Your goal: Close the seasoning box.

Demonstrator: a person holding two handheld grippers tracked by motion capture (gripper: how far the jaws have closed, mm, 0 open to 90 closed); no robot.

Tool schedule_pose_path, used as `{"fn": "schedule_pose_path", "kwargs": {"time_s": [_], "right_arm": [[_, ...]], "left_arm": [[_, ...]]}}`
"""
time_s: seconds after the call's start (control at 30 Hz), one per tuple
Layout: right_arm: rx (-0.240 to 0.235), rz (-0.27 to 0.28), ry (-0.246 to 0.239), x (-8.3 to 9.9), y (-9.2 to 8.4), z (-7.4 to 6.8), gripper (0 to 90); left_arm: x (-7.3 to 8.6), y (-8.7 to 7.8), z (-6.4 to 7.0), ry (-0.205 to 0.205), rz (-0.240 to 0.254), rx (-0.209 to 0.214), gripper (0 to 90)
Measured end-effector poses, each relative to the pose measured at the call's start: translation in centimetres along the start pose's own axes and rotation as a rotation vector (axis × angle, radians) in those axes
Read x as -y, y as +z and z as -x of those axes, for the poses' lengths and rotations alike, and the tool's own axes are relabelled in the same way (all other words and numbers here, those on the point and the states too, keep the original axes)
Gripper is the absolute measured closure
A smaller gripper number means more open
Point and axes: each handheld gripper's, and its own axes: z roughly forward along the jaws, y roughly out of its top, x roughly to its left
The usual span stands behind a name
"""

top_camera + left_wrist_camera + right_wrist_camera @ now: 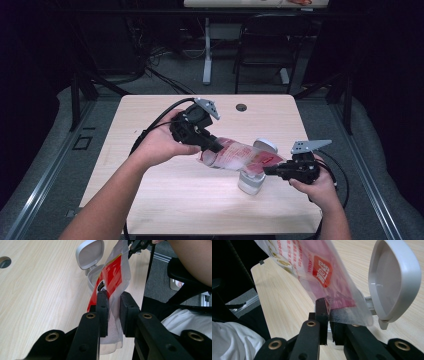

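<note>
- In the high view, a red-and-clear plastic pouch (240,157) hung stretched across the middle of the frame, above the pale wooden counter (165,200), held at both ends.
- The left gripper (216,148), just left of centre, had its jaws closed on the pouch's left end; in the left gripper view the two black jaws pinched the clear edge of the pouch (112,282) between them, with the red printed part rising toward the upper middle of that frame.
- The right gripper (269,171), at lower right of centre, had its jaws clamped on the pouch's other end; the right gripper view showed them shut tight on a clear corner of the pouch (322,272).
- A small white container (251,182) stood on the counter directly under the pouch, its hinged lid (265,145) flipped open behind it.
- The lid (394,280) filled the right side of the right gripper view, just beside the pouch.
</note>
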Motion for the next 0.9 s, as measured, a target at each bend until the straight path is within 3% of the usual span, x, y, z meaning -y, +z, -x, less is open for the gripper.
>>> {"fn": "schedule_pose_path", "kwargs": {"time_s": [0.37,0.9], "right_arm": [[0.011,-0.013,-0.010,-0.3,0.9,-0.4,85.5],[0.017,0.010,-0.014,-0.4,0.3,-0.4,85.3]], "left_arm": [[0.4,-0.3,-0.2,-0.007,-0.001,-0.006,79.3],[1.5,0.0,-0.5,-0.028,0.009,0.003,79.0]]}}
